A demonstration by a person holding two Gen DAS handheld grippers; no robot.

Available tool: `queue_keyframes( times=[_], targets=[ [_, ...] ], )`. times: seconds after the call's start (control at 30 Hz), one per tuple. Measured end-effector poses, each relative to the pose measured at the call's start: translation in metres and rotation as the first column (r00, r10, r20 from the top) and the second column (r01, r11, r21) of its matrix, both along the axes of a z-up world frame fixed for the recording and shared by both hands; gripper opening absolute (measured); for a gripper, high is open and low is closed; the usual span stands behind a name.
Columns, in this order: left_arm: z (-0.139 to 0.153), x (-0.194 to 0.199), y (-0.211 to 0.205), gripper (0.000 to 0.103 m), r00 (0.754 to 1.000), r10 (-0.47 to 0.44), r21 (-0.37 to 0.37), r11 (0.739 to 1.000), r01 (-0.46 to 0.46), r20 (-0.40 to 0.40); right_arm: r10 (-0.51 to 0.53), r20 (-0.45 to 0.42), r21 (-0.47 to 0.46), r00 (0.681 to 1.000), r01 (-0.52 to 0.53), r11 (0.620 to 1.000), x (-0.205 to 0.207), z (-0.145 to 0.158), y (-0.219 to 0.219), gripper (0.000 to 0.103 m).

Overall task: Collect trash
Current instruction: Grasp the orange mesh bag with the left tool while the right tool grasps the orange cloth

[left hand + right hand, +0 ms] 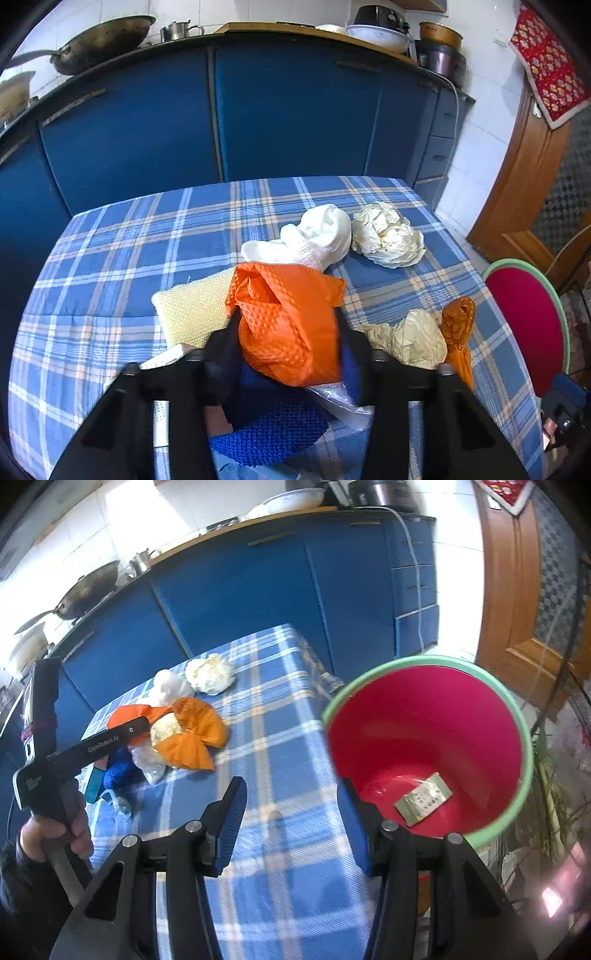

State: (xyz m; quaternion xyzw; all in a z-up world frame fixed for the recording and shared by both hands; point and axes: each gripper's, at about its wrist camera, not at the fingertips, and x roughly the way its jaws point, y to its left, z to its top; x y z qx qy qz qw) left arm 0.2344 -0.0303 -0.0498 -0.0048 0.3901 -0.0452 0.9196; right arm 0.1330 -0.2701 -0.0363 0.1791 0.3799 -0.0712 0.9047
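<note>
My left gripper (288, 343) is shut on an orange waffle cloth (291, 325), which fills the gap between its blurred fingers just above the plaid table (110, 258). Under it lie a blue knitted cloth (273, 428) and clear plastic (340, 402). A white sock (317, 236), a cream paper ball (388, 236), a pale yellow cloth (192, 310) and a cream wad with an orange wrapper (458, 325) lie around. My right gripper (291, 790) stands open and empty at the table's right edge, beside a red bucket (424, 720) that holds a small greenish packet (423, 799).
Blue cabinets (295, 110) stand behind the table, with a wok (99, 40) and pots on the counter. A wooden door (517, 590) is at the right. The red bucket (524, 317) stands off the table's right side. A person's hand (55, 834) grips the left tool's handle.
</note>
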Motion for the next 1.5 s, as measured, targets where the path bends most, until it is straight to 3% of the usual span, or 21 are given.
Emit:
queue_keyframes(
  times=[0.13,0.47,1.0,1.27,1.5],
  targets=[
    [0.001,-0.003,0.008,0.03,1.0,-0.006,-0.062,0.998,0.007,0.014,0.034,-0.009,-0.004,0.999,-0.034,0.999,0.018,0.002,0.012,0.053],
    [0.013,-0.01,0.028,0.028,0.996,0.019,-0.144,0.99,-0.006,0.089,0.091,-0.019,0.056,0.996,-0.09,0.994,0.06,0.0,0.033,0.056],
    [0.013,-0.012,0.034,0.028,0.995,0.035,-0.165,0.986,-0.018,0.098,0.075,-0.03,0.187,0.997,-0.068,0.98,0.118,-0.019,0.038,0.057],
    [0.012,-0.011,0.034,0.028,0.994,0.04,-0.164,0.986,-0.024,0.098,0.088,-0.001,0.169,0.996,-0.087,0.982,0.114,-0.018,0.041,0.04],
    [0.013,-0.012,0.034,0.028,0.994,0.04,-0.165,0.986,-0.023,0.104,0.069,0.04,0.16,0.997,-0.074,0.984,0.097,-0.007,0.038,0.036]
  ],
)
